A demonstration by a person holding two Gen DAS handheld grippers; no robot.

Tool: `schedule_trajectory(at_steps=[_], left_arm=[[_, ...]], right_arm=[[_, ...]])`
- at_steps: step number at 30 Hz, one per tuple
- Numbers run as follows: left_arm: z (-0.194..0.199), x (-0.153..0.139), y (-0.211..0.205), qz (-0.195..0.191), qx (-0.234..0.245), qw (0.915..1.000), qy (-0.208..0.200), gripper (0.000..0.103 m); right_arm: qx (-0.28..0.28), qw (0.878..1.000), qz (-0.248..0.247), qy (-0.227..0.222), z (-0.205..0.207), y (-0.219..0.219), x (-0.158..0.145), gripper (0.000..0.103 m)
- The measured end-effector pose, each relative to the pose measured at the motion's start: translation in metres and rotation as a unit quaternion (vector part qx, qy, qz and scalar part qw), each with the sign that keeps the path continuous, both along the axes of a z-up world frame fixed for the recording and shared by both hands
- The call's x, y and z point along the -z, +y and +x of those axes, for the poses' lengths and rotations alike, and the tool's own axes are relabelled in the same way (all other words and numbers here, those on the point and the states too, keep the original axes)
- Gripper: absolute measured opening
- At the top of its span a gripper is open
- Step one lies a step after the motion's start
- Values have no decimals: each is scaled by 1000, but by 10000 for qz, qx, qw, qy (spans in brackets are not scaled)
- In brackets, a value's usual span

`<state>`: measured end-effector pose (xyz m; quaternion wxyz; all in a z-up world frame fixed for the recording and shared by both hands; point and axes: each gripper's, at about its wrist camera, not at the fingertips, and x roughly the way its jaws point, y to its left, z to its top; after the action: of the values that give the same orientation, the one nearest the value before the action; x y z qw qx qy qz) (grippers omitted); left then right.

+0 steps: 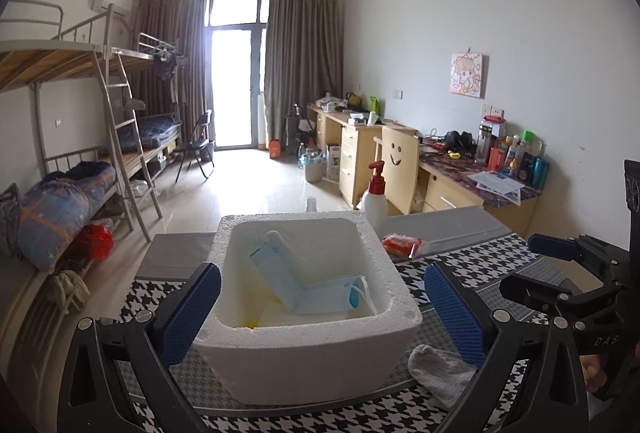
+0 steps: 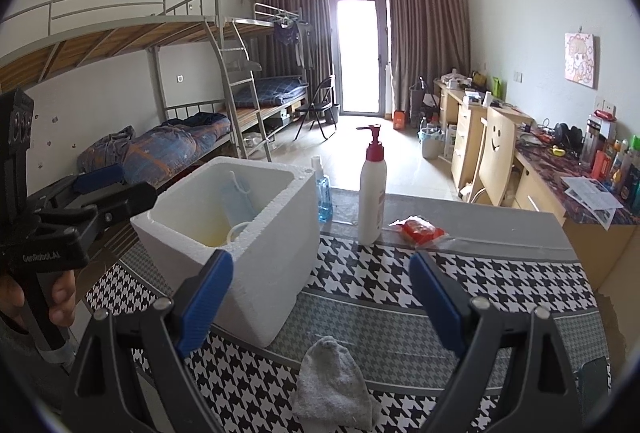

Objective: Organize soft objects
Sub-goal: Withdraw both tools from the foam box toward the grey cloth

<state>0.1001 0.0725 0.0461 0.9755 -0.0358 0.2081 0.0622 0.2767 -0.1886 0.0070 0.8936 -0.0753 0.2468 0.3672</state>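
A white foam box (image 1: 304,357) stands on the houndstooth tablecloth, with a blue face mask (image 1: 316,293) leaning inside it. A grey sock (image 1: 440,373) lies flat on the cloth at the box's near right corner. My left gripper (image 1: 322,285) is open and empty, facing the box from just in front, its blue pads (image 1: 192,309) wide apart. The right wrist view has the box (image 2: 276,245) at left, the mask (image 2: 238,201) inside and the sock (image 2: 332,381) directly below my right gripper (image 2: 322,273), which is open with nothing held. The left gripper (image 2: 120,185) hangs left of the box.
Behind the box stand a white pump bottle (image 2: 372,189) and a small blue bottle (image 2: 324,193). A red packet (image 2: 418,229) lies beside them. The table's far edge (image 2: 460,209) faces a room with bunk beds on the left and desks on the right.
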Motion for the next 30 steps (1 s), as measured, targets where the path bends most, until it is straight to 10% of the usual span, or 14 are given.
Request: schedule_trajectory(at_steps=[30], left_arm=[[-27, 14, -25, 62, 213, 9995, -244, 102]], right_arm=[[94, 9996, 90, -233, -28, -19, 2, 92]])
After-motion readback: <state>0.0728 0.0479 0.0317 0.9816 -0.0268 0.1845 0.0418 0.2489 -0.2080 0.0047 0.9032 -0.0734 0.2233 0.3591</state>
